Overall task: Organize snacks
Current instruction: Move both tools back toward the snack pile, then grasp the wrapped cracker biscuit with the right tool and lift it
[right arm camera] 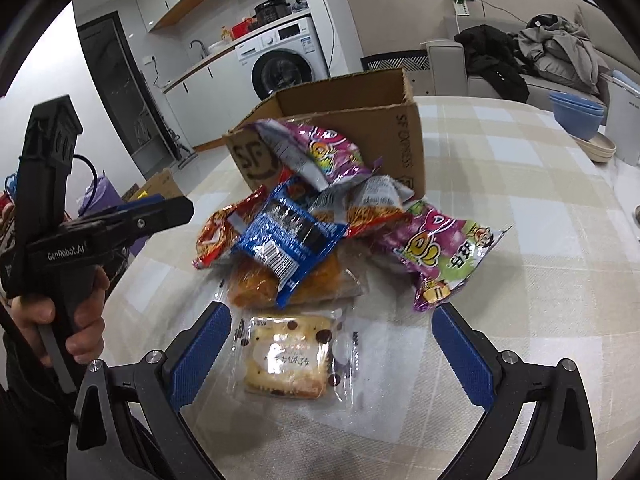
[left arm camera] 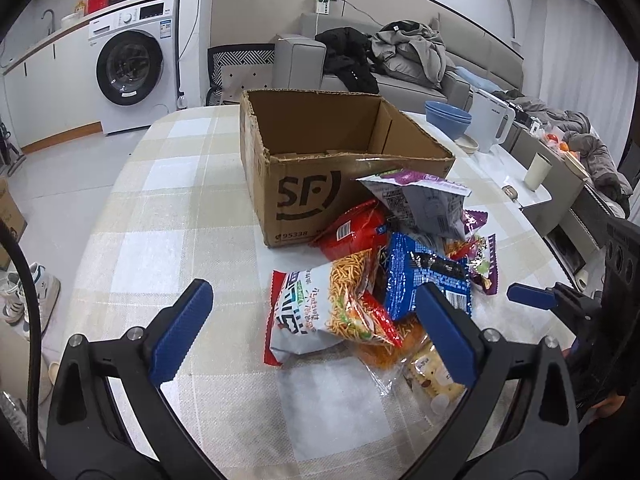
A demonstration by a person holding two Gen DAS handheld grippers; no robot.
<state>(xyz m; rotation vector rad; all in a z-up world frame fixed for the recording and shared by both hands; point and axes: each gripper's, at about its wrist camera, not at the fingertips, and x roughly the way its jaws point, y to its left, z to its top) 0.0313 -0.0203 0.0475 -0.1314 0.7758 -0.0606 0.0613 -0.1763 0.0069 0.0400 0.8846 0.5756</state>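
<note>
An open brown cardboard box point(left arm camera: 340, 160) point(right arm camera: 360, 120) with nothing visible inside stands on the checked tablecloth point(left arm camera: 180, 208). A heap of snack packets lies in front of it: a blue packet point(left arm camera: 424, 276) point(right arm camera: 288, 240), a red pack point(left arm camera: 356, 232), a packet of orange sticks point(left arm camera: 320, 312) and purple packets point(right arm camera: 320, 156) point(right arm camera: 444, 248). My left gripper point(left arm camera: 312, 332) is open, low over the near side of the heap. My right gripper point(right arm camera: 332, 356) is open, with a clear-wrapped cake point(right arm camera: 288, 356) point(left arm camera: 434, 372) lying on the table between its fingers, untouched.
Blue bowls point(left arm camera: 448, 118), a white kettle point(left arm camera: 492, 120) and a pale cup point(left arm camera: 538, 172) stand at the table's far right. A washing machine point(left arm camera: 132, 64) and a sofa with clothes point(left arm camera: 400, 56) are behind. A hand point(right arm camera: 80, 320) holds the left gripper.
</note>
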